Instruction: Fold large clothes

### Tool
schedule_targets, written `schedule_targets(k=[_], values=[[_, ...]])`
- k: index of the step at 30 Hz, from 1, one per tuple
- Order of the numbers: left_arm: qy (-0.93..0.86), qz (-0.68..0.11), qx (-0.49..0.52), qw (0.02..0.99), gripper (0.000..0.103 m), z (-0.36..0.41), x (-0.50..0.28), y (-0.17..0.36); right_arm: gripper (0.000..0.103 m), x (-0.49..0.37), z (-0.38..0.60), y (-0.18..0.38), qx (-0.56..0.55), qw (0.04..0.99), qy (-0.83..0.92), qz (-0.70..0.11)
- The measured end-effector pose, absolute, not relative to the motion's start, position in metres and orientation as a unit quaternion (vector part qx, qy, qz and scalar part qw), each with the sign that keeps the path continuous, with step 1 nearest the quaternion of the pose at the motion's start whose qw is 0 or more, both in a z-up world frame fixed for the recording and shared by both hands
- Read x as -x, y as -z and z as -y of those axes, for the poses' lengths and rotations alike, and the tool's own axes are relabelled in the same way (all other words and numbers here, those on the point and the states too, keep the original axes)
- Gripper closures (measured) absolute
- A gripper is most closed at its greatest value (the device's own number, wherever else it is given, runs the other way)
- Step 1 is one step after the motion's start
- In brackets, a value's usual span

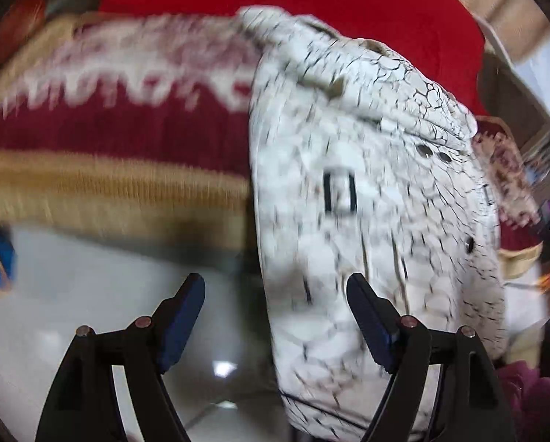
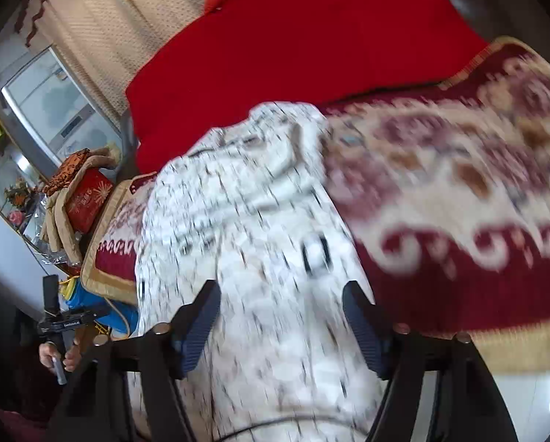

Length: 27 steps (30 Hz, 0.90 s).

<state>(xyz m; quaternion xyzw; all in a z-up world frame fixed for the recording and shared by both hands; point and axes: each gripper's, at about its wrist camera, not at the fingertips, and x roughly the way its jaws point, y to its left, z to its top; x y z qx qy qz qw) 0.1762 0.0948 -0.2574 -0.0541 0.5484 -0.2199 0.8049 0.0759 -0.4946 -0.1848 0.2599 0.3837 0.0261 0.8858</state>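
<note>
The jacket [image 1: 367,191] is laid on the rug [image 1: 109,129]. Both the left gripper [image 1: 275,316] and right gripper [image 2: 280,320] are spread, empty. An edge should be pinched squarely before folding.

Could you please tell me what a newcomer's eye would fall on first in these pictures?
The white garment with a black crackle pattern, draped in the centre over the dark red and cream patterned blanket. Behind both lies a bright red cloth. Both open claws frame the garment from below.
</note>
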Motion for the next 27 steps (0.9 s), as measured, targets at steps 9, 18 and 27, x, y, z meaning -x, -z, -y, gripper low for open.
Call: schedule_targets(k=[9, 18, 27], values=[[0.22, -0.617, 0.172, 0.736, 0.023, -0.116, -0.162, 0.348, 0.029, -0.016, 0.52, 0.264, -0.327, 0.844, -0.003, -0.426], [0.313, -0.596, 0.258, 0.693, 0.023, -0.109, -0.158, 0.398, 0.029, -0.03, 0.569, 0.355, -0.445, 0.775, -0.071, -0.443], [0.405, -0.524, 0.291, 0.691, 0.079, -0.095, -0.151, 0.386, 0.047, -0.052, 0.548, 0.352, -0.452, 0.757, -0.175, -0.437]])
